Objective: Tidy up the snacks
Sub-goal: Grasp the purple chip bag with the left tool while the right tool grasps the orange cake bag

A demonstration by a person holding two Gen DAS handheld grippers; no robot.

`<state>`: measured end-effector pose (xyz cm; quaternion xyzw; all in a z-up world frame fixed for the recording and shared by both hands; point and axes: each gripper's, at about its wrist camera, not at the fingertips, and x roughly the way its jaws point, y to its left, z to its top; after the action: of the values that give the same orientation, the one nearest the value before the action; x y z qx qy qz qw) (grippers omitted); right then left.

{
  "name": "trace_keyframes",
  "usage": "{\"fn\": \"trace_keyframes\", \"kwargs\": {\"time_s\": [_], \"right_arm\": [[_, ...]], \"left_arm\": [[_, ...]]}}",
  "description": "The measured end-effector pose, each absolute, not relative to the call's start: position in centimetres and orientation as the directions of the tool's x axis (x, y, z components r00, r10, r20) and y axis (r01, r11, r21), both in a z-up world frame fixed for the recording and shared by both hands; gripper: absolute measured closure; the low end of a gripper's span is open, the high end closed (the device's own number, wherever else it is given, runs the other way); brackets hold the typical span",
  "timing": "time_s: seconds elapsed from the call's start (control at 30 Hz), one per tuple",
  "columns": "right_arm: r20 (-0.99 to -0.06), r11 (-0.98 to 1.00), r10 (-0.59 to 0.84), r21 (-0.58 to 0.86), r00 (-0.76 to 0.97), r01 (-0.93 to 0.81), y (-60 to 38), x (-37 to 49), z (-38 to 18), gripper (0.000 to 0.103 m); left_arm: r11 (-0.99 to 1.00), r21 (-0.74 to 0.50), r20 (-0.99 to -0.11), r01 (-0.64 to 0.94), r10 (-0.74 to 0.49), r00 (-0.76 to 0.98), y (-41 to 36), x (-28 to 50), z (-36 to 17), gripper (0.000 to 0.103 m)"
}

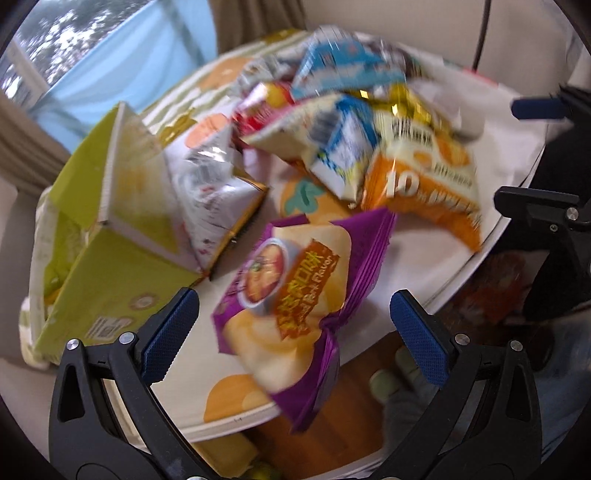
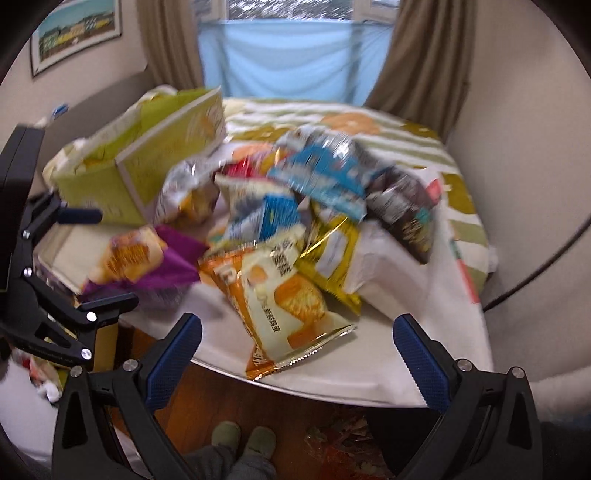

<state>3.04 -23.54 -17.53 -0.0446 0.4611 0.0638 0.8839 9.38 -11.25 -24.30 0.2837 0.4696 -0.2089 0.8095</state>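
A round table (image 2: 406, 376) with a white top is lying ahead of the tongs, its rim passing between their tips. A striped green cloth (image 2: 402, 147) with orange motifs is covering its far side. Beyond it, brown curtains (image 2: 417, 55) are flanking a window (image 2: 291, 59) with a pale blue panel. A framed picture (image 2: 74, 33) is hanging on the wall, far left of the right tongs. Below them, a wooden floor (image 2: 229, 398) and two green slippers (image 2: 243, 439) are showing. A black cable (image 1: 482, 33) is hanging down the wall beyond the left tongs.

Snack packets (image 2: 295, 206) heaped on the worktop (image 2: 424, 332), open box (image 2: 140, 155) left of the heap, window (image 2: 295, 55) behind the worktop
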Motion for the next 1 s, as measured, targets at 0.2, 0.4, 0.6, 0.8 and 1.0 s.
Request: {"fn": "trace_keyframes", "kwargs": {"time_s": [0.2,0.4,0.6,0.8,1.0], "right_arm": [[-0.858,0.970,0.125,-0.001,0.498,-0.244,-22.8,5.5,-21.4,0.000],[-0.869,0.956,0.133,-0.014,0.476,-0.293,-22.2,6.9,-23.2,0.000],[-0.873,0.948,0.138,-0.020,0.468,-0.318,-22.0,8.0,-24.0,0.000],[-0.881,0.942,0.150,-0.010,0.449,-0.335,-21.8,8.6,-24.6,0.003],[-0.887,0.935,0.139,-0.029,0.441,-0.354,-21.5,9.9,-25.3,0.027]], "left_arm": [[0.739,0.291,-0.889,0.607,-0.025,0.457,-12.1,10.4,-26.8,0.001],[0.741,0.295,-0.894,0.603,-0.009,0.449,-11.9,10.7,-28.1,0.001],[0.736,0.305,-0.899,0.604,0.013,0.437,-11.8,11.2,-29.3,0.032],[0.754,0.294,-0.902,0.587,0.015,0.432,-11.3,11.2,-29.2,0.038],[0.780,0.281,-0.902,0.560,0.015,0.432,-10.5,11.3,-28.1,0.040]]}}
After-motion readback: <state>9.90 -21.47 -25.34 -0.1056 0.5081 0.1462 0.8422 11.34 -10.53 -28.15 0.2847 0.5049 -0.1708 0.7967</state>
